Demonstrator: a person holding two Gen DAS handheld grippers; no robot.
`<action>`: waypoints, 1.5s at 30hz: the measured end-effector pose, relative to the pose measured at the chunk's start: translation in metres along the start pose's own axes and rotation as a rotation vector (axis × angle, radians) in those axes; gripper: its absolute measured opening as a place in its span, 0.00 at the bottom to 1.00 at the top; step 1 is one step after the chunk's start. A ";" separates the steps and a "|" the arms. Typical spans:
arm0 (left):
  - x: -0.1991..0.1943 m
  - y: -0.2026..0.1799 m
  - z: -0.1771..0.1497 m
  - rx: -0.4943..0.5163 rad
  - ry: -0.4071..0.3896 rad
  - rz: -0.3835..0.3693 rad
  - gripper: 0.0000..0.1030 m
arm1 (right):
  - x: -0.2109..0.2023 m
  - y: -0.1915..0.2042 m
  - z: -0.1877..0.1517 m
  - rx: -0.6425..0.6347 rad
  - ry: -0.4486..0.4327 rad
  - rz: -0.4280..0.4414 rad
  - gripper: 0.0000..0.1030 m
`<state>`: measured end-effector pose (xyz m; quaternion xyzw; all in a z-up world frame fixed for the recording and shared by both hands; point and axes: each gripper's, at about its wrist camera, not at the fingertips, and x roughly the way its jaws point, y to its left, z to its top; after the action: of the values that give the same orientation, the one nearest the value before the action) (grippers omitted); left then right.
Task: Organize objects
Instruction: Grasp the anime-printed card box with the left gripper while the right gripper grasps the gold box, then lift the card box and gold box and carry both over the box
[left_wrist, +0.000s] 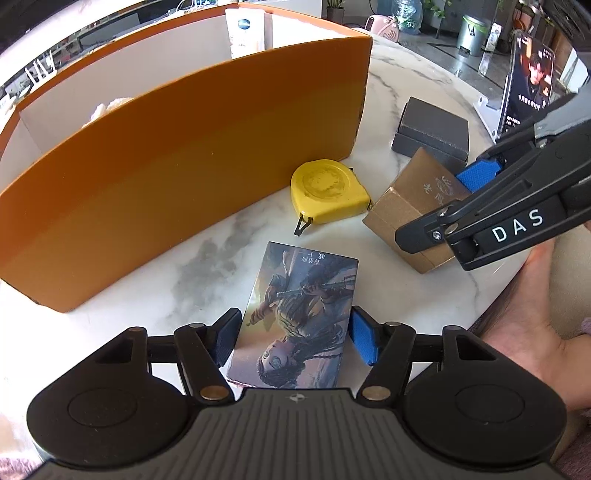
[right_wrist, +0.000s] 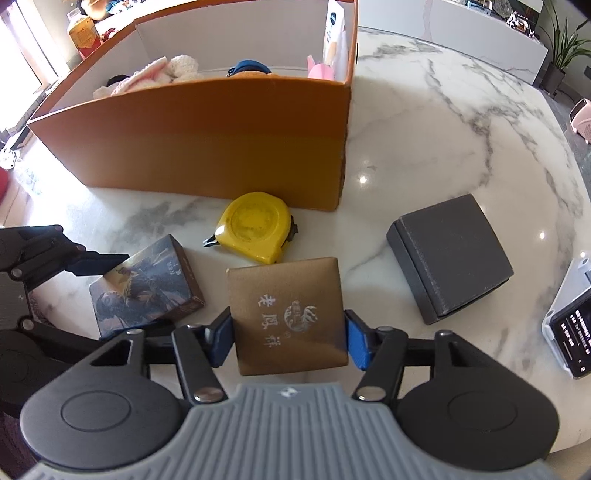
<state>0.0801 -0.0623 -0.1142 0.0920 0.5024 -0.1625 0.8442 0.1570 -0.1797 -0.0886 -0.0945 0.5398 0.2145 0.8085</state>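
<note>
An illustrated card box lies on the marble table between the pads of my left gripper, which touch both of its long sides. From the right wrist view the same card box sits at the left with the left gripper around it. A gold box with silver characters is held in my right gripper, a blue pad on each side. In the left wrist view the gold box is tilted in the right gripper.
A large orange cardboard box stands behind, holding plush toys and a white carton. A yellow tape measure lies just before its front wall. A dark grey box rests to the right, beside a phone on a stand. A hand shows at right.
</note>
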 end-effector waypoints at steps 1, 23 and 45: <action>-0.002 0.001 -0.001 -0.009 -0.007 -0.005 0.71 | -0.001 0.000 0.000 0.003 0.000 -0.002 0.60; -0.114 0.056 0.026 -0.273 -0.310 -0.177 0.68 | -0.103 0.023 0.026 0.028 -0.198 -0.010 0.59; -0.071 0.179 0.135 -0.438 -0.389 -0.152 0.68 | -0.023 0.044 0.216 0.052 -0.224 -0.006 0.59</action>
<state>0.2247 0.0741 0.0107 -0.1630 0.3599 -0.1275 0.9097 0.3095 -0.0637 0.0221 -0.0506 0.4511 0.2074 0.8666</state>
